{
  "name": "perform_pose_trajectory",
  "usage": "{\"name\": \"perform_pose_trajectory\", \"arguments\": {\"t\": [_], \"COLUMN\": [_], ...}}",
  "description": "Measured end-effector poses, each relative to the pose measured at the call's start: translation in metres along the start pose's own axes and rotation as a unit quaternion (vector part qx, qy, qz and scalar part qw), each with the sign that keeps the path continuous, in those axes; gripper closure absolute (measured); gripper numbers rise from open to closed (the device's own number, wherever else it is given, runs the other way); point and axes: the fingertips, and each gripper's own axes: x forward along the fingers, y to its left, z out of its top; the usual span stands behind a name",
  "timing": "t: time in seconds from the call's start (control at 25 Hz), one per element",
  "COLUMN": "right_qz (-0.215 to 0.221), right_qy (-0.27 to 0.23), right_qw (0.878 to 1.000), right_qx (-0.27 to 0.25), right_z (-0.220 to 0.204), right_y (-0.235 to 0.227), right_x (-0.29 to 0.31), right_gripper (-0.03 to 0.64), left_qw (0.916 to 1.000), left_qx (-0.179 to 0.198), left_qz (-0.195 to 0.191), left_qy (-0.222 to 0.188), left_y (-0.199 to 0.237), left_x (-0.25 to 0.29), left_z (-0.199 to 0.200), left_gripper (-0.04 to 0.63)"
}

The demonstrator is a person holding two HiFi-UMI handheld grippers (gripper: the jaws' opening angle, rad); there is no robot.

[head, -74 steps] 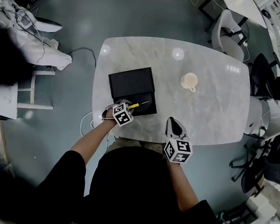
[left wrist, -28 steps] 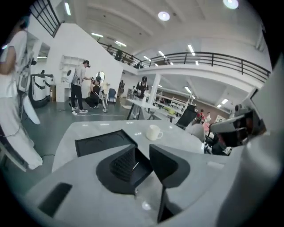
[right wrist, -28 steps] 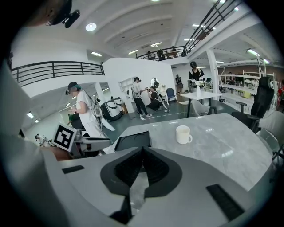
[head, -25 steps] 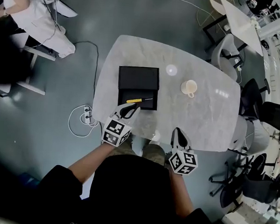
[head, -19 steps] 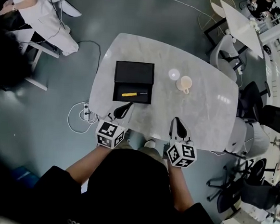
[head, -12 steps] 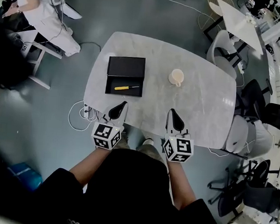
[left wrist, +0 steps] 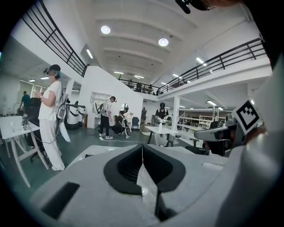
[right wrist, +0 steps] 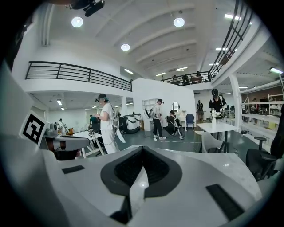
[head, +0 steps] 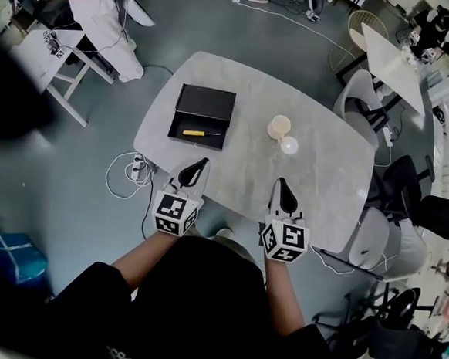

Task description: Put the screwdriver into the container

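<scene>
The yellow-handled screwdriver [head: 196, 133] lies inside the open black container [head: 205, 104] on the left part of the marble table [head: 318, 174]. My left gripper [head: 200, 164] is shut and empty, held at the table's near edge, well short of the container. My right gripper [head: 279, 184] is shut and empty too, level with the left one at the near edge. In the left gripper view the jaws of the left gripper [left wrist: 142, 147] meet with nothing between them. The same holds for the right gripper [right wrist: 142, 148] in the right gripper view.
A cream mug [head: 279, 127] stands mid-table, right of the container. Chairs [head: 360, 108] stand at the table's far right side. A white cable [head: 125, 181] lies on the floor by the left edge. A person in white [head: 98, 10] stands at a small table at upper left.
My left gripper has let go of the screwdriver, shut, and drawn back to the near table edge. The screwdriver stays in the container. The head view has shifted, so the table sits farther off.
</scene>
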Motion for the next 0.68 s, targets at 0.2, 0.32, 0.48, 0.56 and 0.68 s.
{"name": "perform_pose_trajectory", "arguments": {"t": [0.2, 0.32, 0.48, 0.56, 0.68], "right_qz": [0.013, 0.018, 0.024, 0.03, 0.037], "right_qy": [-0.002, -0.004, -0.004, 0.0, 0.004], "right_qw": [1.0, 1.0, 1.0, 1.0, 0.999], "right_qx": [-0.002, 0.0, 0.001, 0.004, 0.008], "right_z": [-0.002, -0.001, -0.005, -0.01, -0.01], "right_y": [-0.014, -0.004, 0.011, 0.014, 0.014], "right_x": [-0.006, -0.018, -0.021, -0.02, -0.016], "right_gripper": [0.604, 0.604, 0.604, 0.604, 0.604], "left_qw": [0.9999, 0.9998, 0.9998, 0.9997, 0.9997], "left_qx": [0.001, 0.005, 0.006, 0.009, 0.015], "left_qz": [0.013, 0.017, 0.02, 0.021, 0.021], "left_qy": [0.0, -0.001, -0.006, -0.002, -0.001], "left_y": [-0.016, -0.022, -0.019, -0.019, -0.02], "left_x": [0.002, -0.015, -0.024, -0.023, -0.015], "left_z": [-0.004, -0.001, 0.0, -0.001, 0.005], "left_gripper": [0.577, 0.577, 0.577, 0.577, 0.577]}}
